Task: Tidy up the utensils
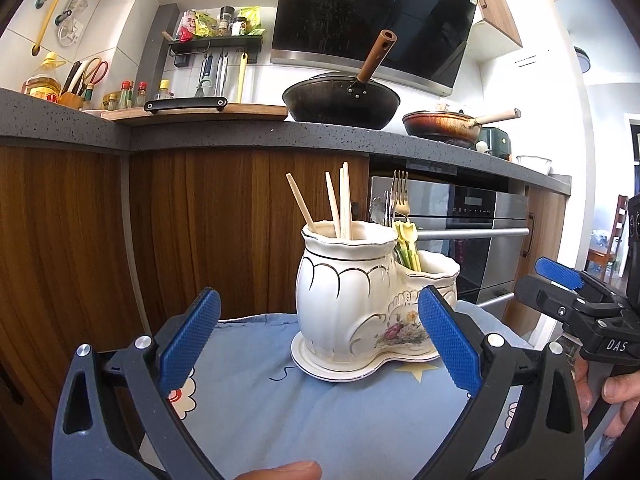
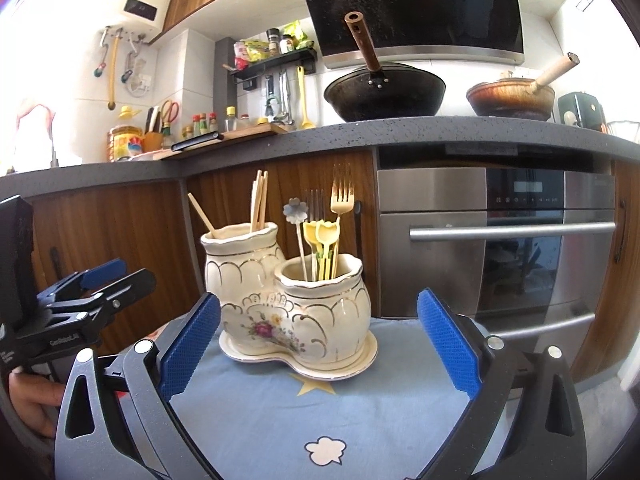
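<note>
A white ceramic double utensil holder (image 1: 352, 300) (image 2: 296, 312) with gold trim and a flower print stands on a blue cloth (image 1: 320, 412) (image 2: 320, 420). Its taller pot holds several wooden chopsticks (image 1: 344, 204) (image 2: 258, 204). The lower pot holds forks (image 1: 400, 196) (image 2: 342, 200), yellow tulip-topped picks (image 2: 320, 236) and a flower-topped spoon (image 2: 295, 210). My left gripper (image 1: 316, 340) is open just short of the holder, nothing between its blue pads. My right gripper (image 2: 316, 340) is open too, its jaws wide and empty, facing the lower pot.
Wooden cabinets (image 1: 200, 220) and a steel oven (image 2: 500, 240) stand right behind the cloth-covered surface. On the grey counter (image 2: 360, 132) above sit a black wok (image 1: 340, 100) (image 2: 384, 88) and a brown pan (image 2: 512, 96). A person's hands (image 1: 612, 392) (image 2: 32, 400) hold both gripper handles.
</note>
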Demonstrator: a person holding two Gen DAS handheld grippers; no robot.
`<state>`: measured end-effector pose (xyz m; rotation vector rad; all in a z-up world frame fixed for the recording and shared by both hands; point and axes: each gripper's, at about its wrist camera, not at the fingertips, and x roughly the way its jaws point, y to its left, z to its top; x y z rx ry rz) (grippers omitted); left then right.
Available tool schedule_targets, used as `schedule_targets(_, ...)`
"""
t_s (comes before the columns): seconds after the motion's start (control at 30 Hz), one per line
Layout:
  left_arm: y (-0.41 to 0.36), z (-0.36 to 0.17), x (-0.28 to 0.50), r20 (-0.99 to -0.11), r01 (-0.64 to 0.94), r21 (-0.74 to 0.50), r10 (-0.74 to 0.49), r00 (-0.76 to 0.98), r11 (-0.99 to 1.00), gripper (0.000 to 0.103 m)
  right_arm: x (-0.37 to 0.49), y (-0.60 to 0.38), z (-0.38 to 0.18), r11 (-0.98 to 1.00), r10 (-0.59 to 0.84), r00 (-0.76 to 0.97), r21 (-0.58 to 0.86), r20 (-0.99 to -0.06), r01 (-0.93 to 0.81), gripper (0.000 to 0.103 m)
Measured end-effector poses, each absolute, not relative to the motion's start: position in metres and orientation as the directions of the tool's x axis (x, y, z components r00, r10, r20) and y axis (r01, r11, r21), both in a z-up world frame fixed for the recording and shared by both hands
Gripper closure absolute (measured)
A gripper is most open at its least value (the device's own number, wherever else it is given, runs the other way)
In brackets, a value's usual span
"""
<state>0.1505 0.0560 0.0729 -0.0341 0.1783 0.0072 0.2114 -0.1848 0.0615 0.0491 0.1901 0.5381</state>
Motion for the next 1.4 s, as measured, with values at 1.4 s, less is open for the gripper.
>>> schedule_targets(1.4, 0.0516, 0.0728, 0.1508, -0.184, 0.004, -0.016, -0.006, 0.983, 1.000, 0.005, 0.2114, -0.1826, 0.0610, 0.855, 0.518, 0.838, 0.091, -0.171, -0.510, 0.005)
